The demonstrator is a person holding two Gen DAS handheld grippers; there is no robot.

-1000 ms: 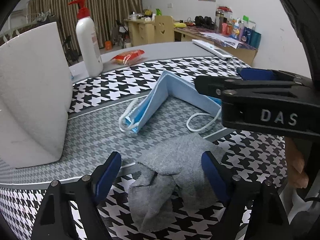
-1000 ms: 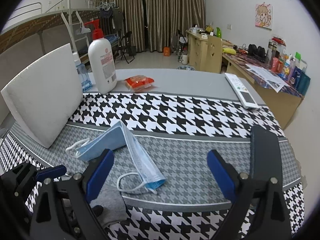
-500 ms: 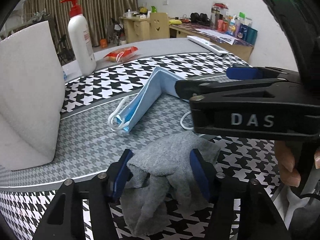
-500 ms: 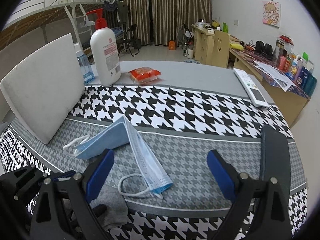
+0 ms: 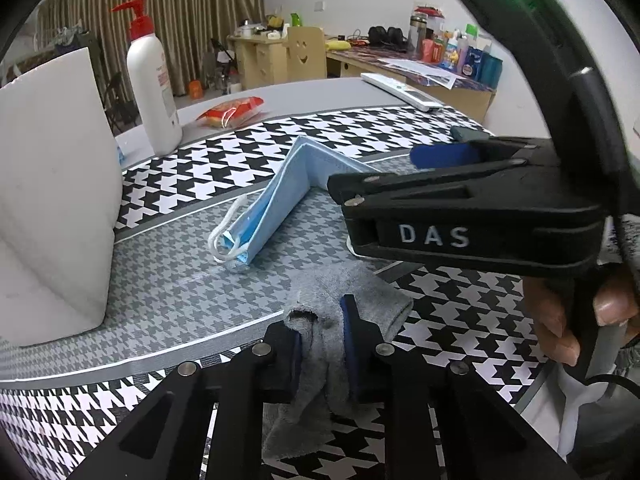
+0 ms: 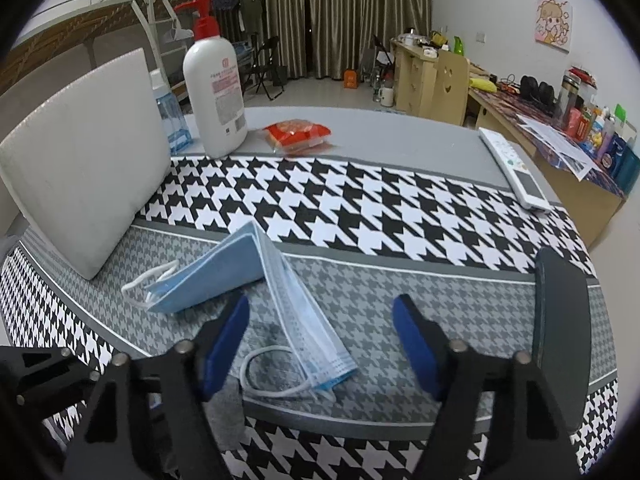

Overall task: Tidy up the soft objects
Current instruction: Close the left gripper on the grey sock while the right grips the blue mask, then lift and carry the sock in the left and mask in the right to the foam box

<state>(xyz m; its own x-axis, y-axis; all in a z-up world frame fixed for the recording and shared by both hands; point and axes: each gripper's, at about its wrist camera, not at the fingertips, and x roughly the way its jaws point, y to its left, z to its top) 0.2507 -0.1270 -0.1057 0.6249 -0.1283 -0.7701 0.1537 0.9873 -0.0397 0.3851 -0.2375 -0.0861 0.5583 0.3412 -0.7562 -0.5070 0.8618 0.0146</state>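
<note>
left gripper [image 5: 320, 344]: jaws have just been closing and now pinch a bunched fold of the grey cloth [image 5: 344, 296]; fabric is squeezed between both blue pads
right gripper [image 6: 320, 340]: jaws have just been narrowing but stand apart, nothing pressed; they straddle the lower end of the face mask [image 6: 256, 280] without touching it
cloth location: near edge of the houndstooth mat [image 5: 168, 280], half on the grey band, half on the black-and-white border, just in front of the mask
mask location: on the grey band, folded into a tent, one end by the white foam block [image 5: 52, 184], ear loops [image 6: 276, 372] trailing loose at both ends
cloth handling: soft, limp, light; it will sag and drag off the mat, and the pinch on a thick fold looks secure, slip unlikely
mask handling: very light, thin pleated sheet, springy at the fold, so it may skate on the mat if nudged
mask grip point: take the doubled panel near the bottom hem, not the ear loops; those stretch and swing
risk: a loop snagging on a pad as the jaws close
</note>
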